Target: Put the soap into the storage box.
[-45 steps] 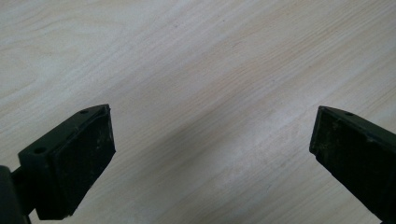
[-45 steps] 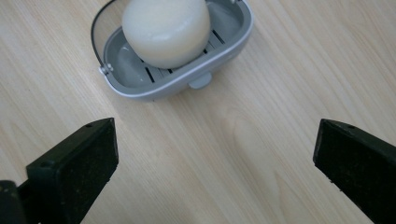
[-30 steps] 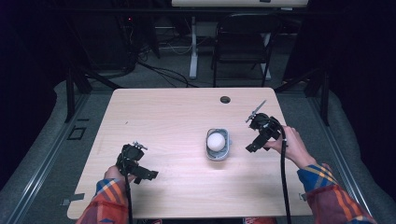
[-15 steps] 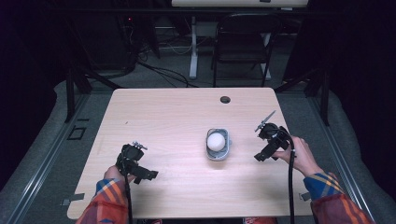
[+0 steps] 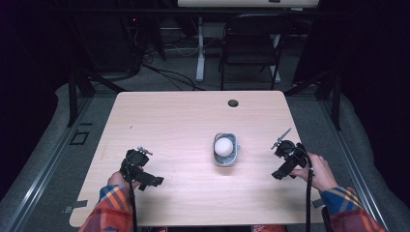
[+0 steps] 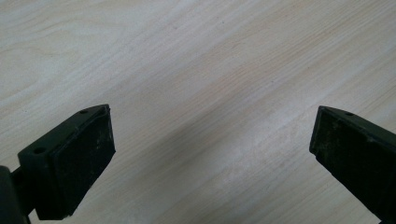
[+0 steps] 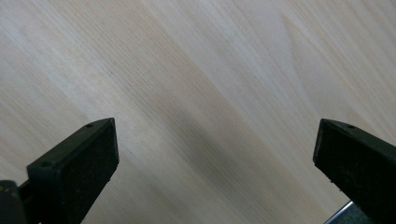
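A white ball (image 5: pixel 224 145) rests in a small grey tray (image 5: pixel 226 160) near the middle of the wooden table (image 5: pixel 183 121). My left gripper (image 5: pixel 145 180) is held low over the table's front left, open, with bare wood between its jaws in the left gripper view (image 6: pixel 212 154). My right gripper (image 5: pixel 281 169) is at the front right, to the right of the tray, open too, and the right gripper view (image 7: pixel 215 163) has bare wood between the jaws. A grey corner of the tray (image 7: pixel 348 214) peeks in at the bottom right there.
A round cable hole (image 5: pixel 233 103) sits near the table's far edge. Beyond the table stand a dark chair (image 5: pixel 251 43) and a white desk leg (image 5: pixel 199 48) with cables on the floor. Dark metal frame legs flank the table.
My right gripper has pulled back from beside the tray toward the table's front right. The left gripper has stayed where it was.
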`<action>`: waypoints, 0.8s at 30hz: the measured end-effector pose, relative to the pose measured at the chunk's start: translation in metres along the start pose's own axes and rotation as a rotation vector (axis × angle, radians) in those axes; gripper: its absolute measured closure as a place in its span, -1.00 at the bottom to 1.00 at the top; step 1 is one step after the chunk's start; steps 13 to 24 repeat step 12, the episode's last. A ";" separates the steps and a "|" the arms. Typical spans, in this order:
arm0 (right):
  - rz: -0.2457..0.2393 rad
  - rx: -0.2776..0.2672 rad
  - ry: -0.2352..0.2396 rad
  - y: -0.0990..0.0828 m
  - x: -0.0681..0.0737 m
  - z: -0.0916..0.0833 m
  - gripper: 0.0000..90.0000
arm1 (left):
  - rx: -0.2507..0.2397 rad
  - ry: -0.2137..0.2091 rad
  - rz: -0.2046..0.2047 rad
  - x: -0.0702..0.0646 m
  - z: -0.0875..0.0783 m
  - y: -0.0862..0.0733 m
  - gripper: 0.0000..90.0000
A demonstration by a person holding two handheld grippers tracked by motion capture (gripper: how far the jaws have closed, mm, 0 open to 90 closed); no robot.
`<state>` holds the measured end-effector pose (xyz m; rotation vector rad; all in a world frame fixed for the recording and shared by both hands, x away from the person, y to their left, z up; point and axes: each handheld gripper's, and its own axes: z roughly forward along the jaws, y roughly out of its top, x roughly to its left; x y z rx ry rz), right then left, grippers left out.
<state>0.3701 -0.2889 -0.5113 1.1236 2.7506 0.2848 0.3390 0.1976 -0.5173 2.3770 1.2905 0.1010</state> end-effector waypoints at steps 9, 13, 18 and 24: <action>0.031 0.015 -0.006 -0.011 0.000 0.013 -1.00 | 0.000 0.000 0.002 0.000 0.000 0.001 -1.00; -0.001 0.060 -0.019 -0.008 -0.001 0.011 -1.00 | -0.002 0.000 0.005 -0.001 0.000 0.001 -1.00; -0.001 0.060 -0.019 -0.008 -0.001 0.011 -1.00 | -0.002 0.000 0.005 -0.001 0.000 0.001 -1.00; -0.001 0.060 -0.019 -0.008 -0.001 0.011 -1.00 | -0.002 0.000 0.005 -0.001 0.000 0.001 -1.00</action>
